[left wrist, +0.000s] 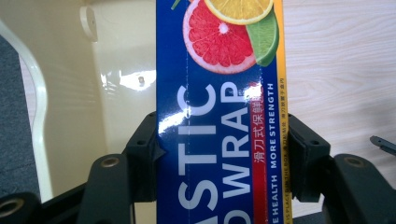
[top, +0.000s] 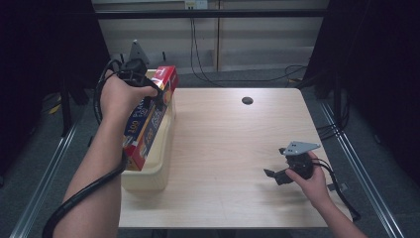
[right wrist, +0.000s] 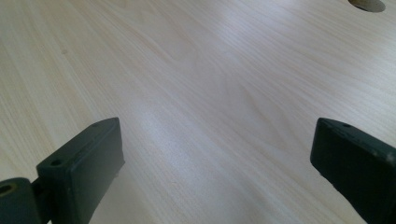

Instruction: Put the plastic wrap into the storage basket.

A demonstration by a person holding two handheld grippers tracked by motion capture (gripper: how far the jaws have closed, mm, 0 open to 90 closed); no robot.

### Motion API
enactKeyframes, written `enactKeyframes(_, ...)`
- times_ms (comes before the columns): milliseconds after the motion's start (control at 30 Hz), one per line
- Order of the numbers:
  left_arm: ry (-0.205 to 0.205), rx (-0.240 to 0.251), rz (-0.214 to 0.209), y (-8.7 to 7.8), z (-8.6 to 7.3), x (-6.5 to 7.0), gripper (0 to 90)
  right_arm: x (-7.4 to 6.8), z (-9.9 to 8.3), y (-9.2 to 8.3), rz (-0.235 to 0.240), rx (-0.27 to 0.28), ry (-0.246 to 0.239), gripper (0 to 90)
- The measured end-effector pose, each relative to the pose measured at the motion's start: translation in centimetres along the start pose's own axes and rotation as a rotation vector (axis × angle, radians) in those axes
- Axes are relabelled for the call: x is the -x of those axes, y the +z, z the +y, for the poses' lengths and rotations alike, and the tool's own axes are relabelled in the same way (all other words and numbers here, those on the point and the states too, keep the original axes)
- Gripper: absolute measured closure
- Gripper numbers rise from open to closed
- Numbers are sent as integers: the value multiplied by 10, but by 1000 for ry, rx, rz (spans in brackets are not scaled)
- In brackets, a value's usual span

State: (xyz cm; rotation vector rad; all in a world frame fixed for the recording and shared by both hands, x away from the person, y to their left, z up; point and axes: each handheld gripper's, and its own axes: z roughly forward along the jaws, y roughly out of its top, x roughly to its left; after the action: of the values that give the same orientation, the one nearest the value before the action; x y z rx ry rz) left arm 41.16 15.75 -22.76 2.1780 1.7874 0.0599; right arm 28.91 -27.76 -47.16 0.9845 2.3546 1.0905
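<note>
Left hand-held gripper (top: 159, 94) clamping plastic wrap box (left wrist: 219, 116), fruit print close-up, over bin (top: 148, 173)

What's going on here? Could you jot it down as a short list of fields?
held item: plastic wrap box
held by: left gripper, jaws clamped on the box's sides
box position: tilted, over the cream bin at the table's left edge
right gripper: jaws apart, nothing between them, over bare table
other detail: round hole in the tabletop
</note>
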Motion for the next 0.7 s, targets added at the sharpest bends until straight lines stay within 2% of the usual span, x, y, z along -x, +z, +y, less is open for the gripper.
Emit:
enactKeyframes(467,-17,-3,15,4,-3,-9,409,0,0,0,0,-1,3,25)
enactKeyframes(700,-22,-2,5,7,-6,-13,409,0,0,0,-2,-2,4,26)
